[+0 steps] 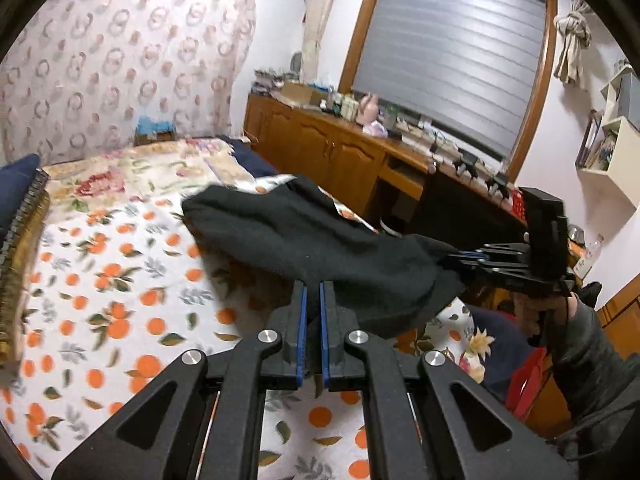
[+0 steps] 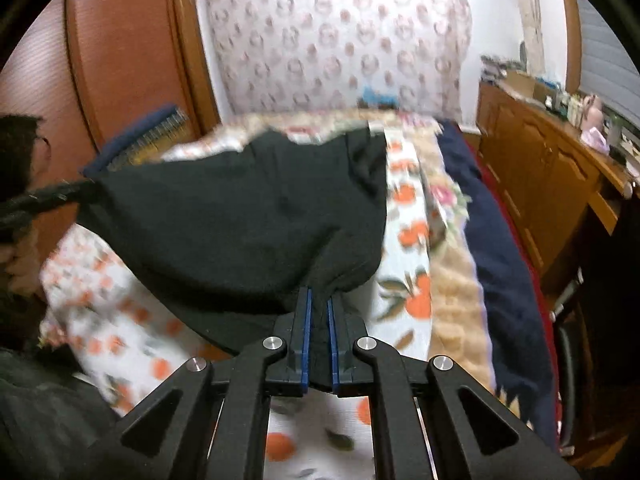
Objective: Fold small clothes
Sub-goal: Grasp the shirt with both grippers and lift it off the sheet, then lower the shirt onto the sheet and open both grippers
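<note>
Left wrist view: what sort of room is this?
Most likely a home bedroom: a bed with an orange-print sheet, a wooden cabinet cluttered with small items, and a window with a blind.

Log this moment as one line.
stage: lifting | item: dark garment held up over bedsheet | left hand-held gripper: shut on garment | right hand-held gripper: shut on garment

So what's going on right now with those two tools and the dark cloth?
Left tool shut on black garment, near edge. Right tool shut on its other end. Garment lifted, slung between both above orange-print bedspread. Nothing in the way.
</note>
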Available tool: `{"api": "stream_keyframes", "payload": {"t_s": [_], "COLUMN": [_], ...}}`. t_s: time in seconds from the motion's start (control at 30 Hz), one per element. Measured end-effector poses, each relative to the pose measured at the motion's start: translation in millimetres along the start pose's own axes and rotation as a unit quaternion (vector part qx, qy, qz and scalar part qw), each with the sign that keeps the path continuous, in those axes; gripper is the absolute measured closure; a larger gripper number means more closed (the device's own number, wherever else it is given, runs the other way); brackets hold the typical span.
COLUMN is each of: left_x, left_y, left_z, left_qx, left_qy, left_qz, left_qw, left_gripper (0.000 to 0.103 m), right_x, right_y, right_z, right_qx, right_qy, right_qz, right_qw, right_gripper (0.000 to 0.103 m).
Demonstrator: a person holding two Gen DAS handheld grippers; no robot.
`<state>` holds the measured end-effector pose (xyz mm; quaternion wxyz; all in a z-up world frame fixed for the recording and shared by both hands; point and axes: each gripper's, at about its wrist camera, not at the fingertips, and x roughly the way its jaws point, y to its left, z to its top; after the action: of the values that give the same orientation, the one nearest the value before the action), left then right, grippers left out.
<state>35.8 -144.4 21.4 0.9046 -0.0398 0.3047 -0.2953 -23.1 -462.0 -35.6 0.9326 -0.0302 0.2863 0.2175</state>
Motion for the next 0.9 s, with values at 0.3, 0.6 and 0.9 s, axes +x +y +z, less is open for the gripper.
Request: {"api": "stream_keyframes", "payload": {"t_s": [0.3,0.6,0.9], "left_x": [-16,-2,44], "left_y": [20,31,53], "left_z": [-43,-36,48], "left_qx": [-0.022,-0.046,-0.031], "left_qy": [0.032,0.028,0.021], "left_qz": [0.015,0.004,-0.004], "left_qw": [0.9991,0.9986,0.9993], "left_gripper": [0.097,0.097,0.097], "right_x": [-23,-19,19], "right_y": [33,23,6], "right_z": [-11,4,80], "right_qx": [-0.019,-0.002,-0.025], "right_qy": [0.006,-0.019,-0.066], "right_qz": [0.04,0.031,-0.004], "right_qw": [0.999,0.999,0.997], "right_gripper": [0.096,0.098,0.098]}}
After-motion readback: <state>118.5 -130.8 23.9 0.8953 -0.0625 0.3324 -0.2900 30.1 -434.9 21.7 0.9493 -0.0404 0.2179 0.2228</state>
